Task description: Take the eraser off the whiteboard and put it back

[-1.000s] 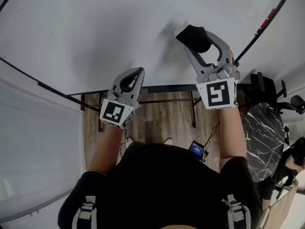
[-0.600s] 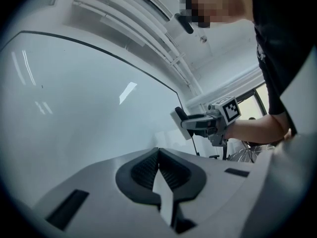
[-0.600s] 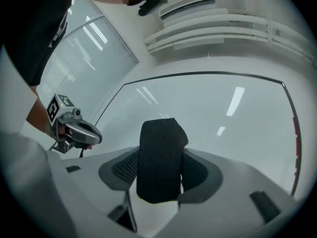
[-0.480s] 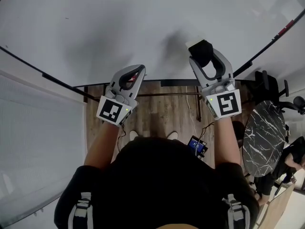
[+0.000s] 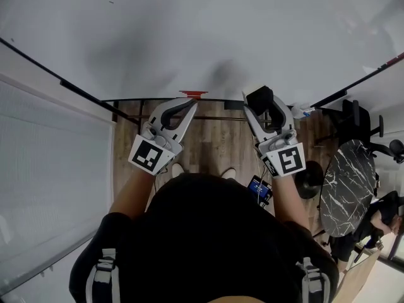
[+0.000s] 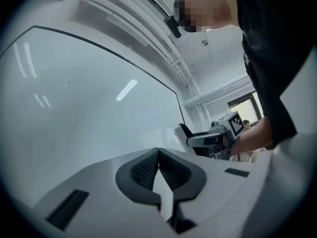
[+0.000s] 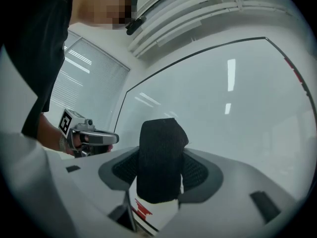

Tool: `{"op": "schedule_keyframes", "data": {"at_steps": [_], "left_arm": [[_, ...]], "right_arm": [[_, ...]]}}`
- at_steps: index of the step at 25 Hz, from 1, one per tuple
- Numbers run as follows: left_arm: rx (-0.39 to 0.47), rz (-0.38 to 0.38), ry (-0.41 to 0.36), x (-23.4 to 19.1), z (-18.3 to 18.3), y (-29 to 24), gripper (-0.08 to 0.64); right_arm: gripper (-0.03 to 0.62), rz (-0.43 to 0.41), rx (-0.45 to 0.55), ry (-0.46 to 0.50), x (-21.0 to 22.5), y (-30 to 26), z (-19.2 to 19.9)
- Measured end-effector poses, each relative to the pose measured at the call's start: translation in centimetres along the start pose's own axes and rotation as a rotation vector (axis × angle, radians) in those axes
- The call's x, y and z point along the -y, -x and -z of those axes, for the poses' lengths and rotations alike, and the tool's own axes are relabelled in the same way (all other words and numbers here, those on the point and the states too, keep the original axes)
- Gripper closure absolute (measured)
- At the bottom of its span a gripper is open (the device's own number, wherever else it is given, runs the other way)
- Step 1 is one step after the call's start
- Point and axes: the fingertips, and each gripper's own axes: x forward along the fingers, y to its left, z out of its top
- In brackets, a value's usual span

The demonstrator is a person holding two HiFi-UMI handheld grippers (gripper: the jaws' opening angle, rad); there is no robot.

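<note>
My right gripper [image 5: 261, 105] pinches the black felt eraser with the white back [image 7: 159, 157], near the bottom edge of the big white whiteboard [image 5: 189, 30]. My left gripper [image 5: 189, 104] is pressed together and holds nothing. I think putting it back comes next: push the eraser flat on the board, then let go.

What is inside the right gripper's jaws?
The eraser, black felt above a white body, clamped by the right gripper. Its lower end is hidden down between the jaws.

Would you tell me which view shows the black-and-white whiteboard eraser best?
The right gripper view: the black-and-white whiteboard eraser sits central, clamped between the jaws. The head view shows it small; the left gripper view, a distant sliver.
</note>
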Motion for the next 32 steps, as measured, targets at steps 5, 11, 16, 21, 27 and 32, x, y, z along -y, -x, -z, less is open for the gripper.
{"op": "schedule_keyframes", "data": {"at_steps": [5,11,16,21,27,32], "left_arm": [[-0.014,-0.002,0.023,0.7,1.7,0.9,0.557],[-0.04,0.003,0.053,1.1,3.4,1.2,0.555],[-0.05,0.014,0.065,1.4,3.7,1.2,0.555],[-0.062,0.002,0.067,1.2,3.9,1.3,0.557],[-0.07,-0.017,0.063,-0.1,4.4,1.8,0.557],[-0.058,-0.067,0.075,-1.5,4.6,2.5,0.555]], "right_arm": [[0.356,-0.02,0.015,-0.085,-1.6,0.8,1.6],[0.356,-0.053,0.015,-0.174,-3.0,0.9,2.8],[0.356,-0.061,0.001,-0.203,-3.7,0.8,3.7],[0.356,-0.068,-0.009,-0.198,-3.7,0.8,3.9],[0.354,-0.067,-0.02,-0.194,-3.9,-0.1,3.9],[0.354,-0.053,-0.031,-0.225,-4.2,-0.9,4.7]]}}
